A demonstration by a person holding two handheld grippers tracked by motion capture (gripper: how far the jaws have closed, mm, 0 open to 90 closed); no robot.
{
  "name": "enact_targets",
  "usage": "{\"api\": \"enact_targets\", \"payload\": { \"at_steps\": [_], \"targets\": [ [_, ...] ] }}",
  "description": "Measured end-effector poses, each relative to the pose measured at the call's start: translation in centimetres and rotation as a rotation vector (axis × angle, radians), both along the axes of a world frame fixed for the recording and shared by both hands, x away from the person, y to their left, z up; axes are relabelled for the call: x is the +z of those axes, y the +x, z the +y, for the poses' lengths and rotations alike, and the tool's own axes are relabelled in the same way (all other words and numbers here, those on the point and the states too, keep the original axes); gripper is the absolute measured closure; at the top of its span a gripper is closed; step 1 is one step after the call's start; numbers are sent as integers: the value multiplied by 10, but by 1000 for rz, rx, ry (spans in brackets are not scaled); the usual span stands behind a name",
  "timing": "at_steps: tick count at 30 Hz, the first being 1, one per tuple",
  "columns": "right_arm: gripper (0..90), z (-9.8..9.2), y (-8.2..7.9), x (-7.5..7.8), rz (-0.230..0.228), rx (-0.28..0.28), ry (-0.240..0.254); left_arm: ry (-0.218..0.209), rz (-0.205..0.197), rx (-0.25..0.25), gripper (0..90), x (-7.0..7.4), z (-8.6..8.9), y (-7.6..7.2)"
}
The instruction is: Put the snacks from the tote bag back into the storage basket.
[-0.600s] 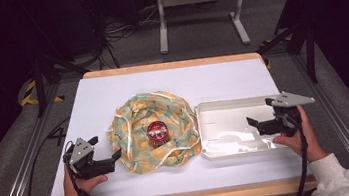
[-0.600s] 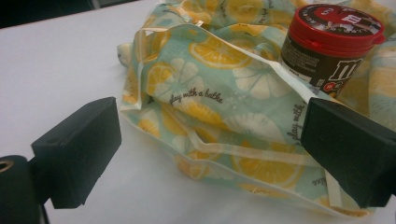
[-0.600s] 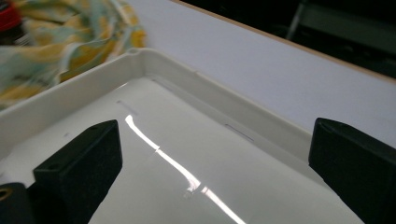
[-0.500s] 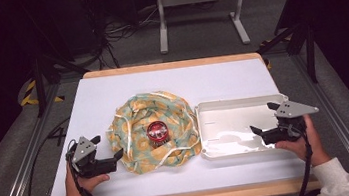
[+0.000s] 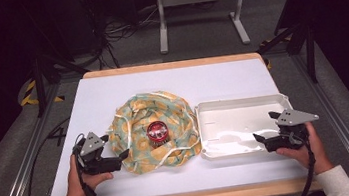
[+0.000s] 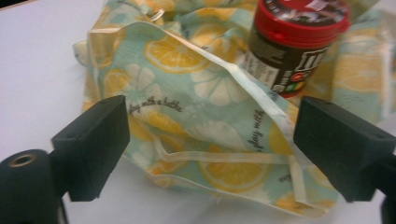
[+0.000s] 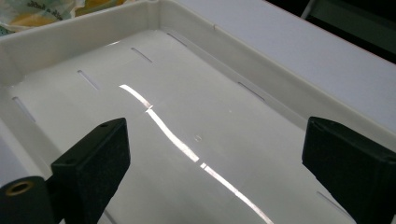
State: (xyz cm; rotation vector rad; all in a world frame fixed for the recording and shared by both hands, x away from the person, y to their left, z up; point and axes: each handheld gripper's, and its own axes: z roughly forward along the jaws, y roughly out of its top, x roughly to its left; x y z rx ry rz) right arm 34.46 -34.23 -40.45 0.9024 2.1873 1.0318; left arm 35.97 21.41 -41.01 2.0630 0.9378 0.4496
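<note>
My left gripper (image 5: 124,155) open at the near-left edge of the lemon-print cloth (image 5: 140,142), red-lidded jar (image 5: 157,132) upright on the cloth, my right gripper (image 5: 259,139) open over the white tray (image 5: 234,105)

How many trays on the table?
1. A white tray right of the lemon-print cloth, with the right gripper over its near right corner.

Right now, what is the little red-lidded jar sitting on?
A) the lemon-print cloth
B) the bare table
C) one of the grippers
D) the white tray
A: the jar stands upright in the middle of the lemon-print cloth, while the white tray beside it holds nothing.
</note>
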Motion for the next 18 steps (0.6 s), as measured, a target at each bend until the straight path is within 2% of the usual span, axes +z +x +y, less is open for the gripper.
{"api": "enact_targets", "payload": {
  "at_steps": [1, 2, 4, 8, 11, 14, 16, 18],
  "targets": [
    [90, 0, 0, 0, 0, 0, 0, 0, 0, 0, 135, 0, 0, 0],
    [92, 1, -1, -1, 8, -3, -2, -4, 34, 7, 135, 4, -4, 2],
    [92, 2, -2, -1, 7, -1, -16, 34, 49, 10, 138, 15, -15, 4],
    [92, 3, -2, -3, 13, 0, -23, 68, 107, -2, 161, 28, -37, 12],
    [92, 3, -2, -4, 20, 3, -25, 116, 115, -40, 162, 34, -52, 19],
    [92, 4, -2, -4, 19, 14, -34, 136, 123, -56, 162, 36, -62, 28],
    [92, 5, -2, -4, 19, 18, -38, 141, 138, -90, 162, 38, -72, 36],
    [92, 5, -2, -4, 19, 20, -39, 193, 141, -116, 148, 39, -82, 42]
  ]
}}
